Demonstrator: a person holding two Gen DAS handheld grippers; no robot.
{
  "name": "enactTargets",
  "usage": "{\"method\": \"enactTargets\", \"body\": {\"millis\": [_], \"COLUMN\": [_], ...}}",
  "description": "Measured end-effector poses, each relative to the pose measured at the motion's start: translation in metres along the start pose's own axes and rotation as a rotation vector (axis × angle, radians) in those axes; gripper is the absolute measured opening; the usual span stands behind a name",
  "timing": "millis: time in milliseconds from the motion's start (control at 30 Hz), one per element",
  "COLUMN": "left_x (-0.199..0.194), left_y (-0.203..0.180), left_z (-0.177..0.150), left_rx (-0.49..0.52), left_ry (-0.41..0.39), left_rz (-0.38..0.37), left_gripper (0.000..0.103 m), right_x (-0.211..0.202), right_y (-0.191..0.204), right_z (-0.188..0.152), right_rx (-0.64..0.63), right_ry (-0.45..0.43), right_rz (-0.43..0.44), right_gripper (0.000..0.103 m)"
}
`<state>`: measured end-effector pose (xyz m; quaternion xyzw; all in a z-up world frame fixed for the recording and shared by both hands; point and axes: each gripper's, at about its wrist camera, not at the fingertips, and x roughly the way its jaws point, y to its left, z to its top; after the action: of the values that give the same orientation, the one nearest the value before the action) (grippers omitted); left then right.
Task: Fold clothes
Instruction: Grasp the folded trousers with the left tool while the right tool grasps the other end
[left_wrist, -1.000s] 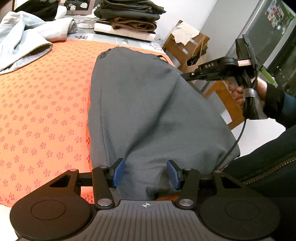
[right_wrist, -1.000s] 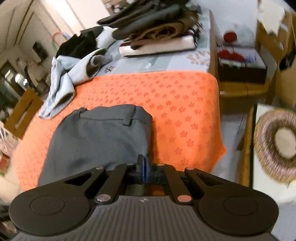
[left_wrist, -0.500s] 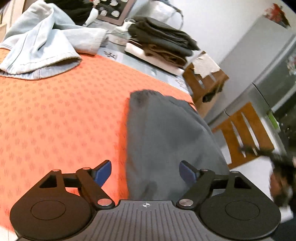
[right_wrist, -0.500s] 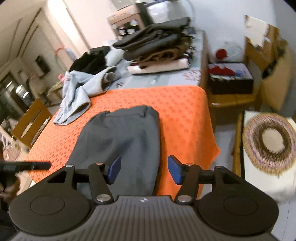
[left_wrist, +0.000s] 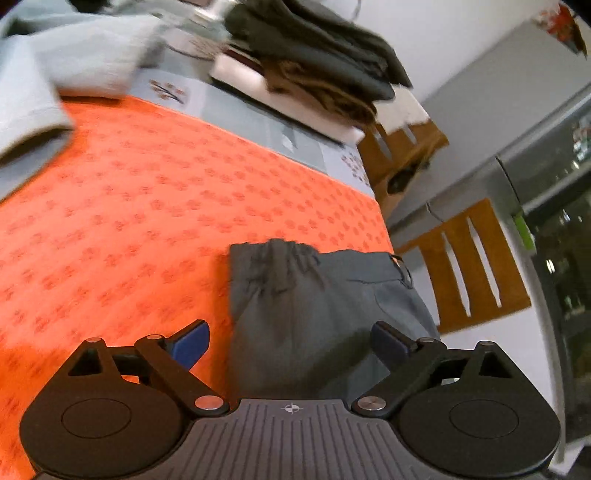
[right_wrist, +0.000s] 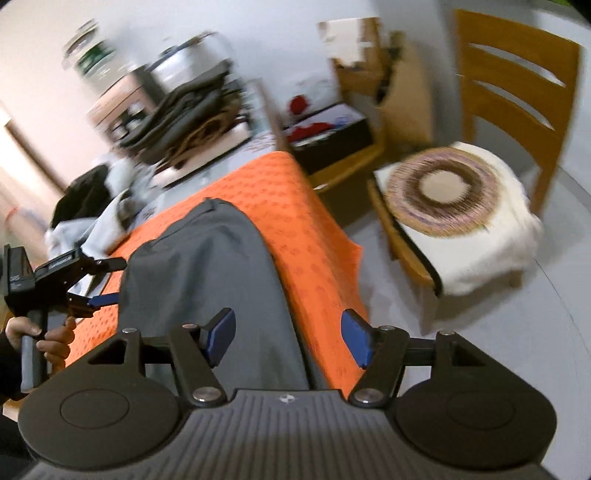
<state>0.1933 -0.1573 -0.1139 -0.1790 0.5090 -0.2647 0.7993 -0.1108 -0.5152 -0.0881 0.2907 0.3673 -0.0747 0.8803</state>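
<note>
Grey trousers (left_wrist: 314, 317) lie folded lengthwise on the orange cloth (left_wrist: 147, 221), near the table's right edge, the near end running under both my cameras. In the left view I see the far end: waistband with a gathered, wrinkled patch and a belt loop at the right corner. Fabric is matte and smooth apart from that bunching. In the right view the trousers (right_wrist: 207, 280) read as one long grey strip with a rounded far end.

Left gripper (left_wrist: 291, 341): jaws opening, blue pads spread wide, one over the orange cloth, one over the grey fabric, neither pressing on anything. Right gripper (right_wrist: 288, 338): jaws also opening, pads apart, trouser edge and cloth between them, no contact that I can see. From the right camera I see the left gripper (right_wrist: 101, 282) beside the trousers, held by the person's hand (right_wrist: 44, 336).

Around it: the orange cloth has a small repeating flower print and drapes over the table edge. A light blue garment (left_wrist: 55, 74) lies crumpled at far left, blurred. A stack of folded clothes (left_wrist: 317, 70), dark and brown, sits at the far end on a pale base. A wooden slat-back chair (left_wrist: 469, 266) stands right of the table; its seat carries a round woven mat (right_wrist: 443, 192) on a white cover.
</note>
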Motion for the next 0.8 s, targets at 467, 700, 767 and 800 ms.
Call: {"method": "enactTargets", "body": {"millis": [467,700,767,800], "left_x": [0.031,0.029,0.030,0.030], "left_y": [0.004,0.010,0.011,0.011], "left_z": [0.015,0.021,0.022,0.022], "left_rx": [0.191,0.185,0.174,0.177], "left_ry": [0.086,0.096,0.104,0.106], "left_rz": [0.070,0.058,0.055,0.056], "left_gripper": [0.037,0.034,0.034,0.034], "right_x": [-0.011,0.017,0.026,0.030], "right_y": [0.030,0.046,0.048,0.048], "right_z": [-0.133,-0.154,-0.152,-0.152], "right_rx": [0.410,0.483,0.480,0.485], "right_ry": [-0.154,-0.220,-0.229,-0.233], "right_rz": [-0.105,-0.098,-0.109,-0.117], "right_gripper": [0.071,0.071,0.071,0.071]}}
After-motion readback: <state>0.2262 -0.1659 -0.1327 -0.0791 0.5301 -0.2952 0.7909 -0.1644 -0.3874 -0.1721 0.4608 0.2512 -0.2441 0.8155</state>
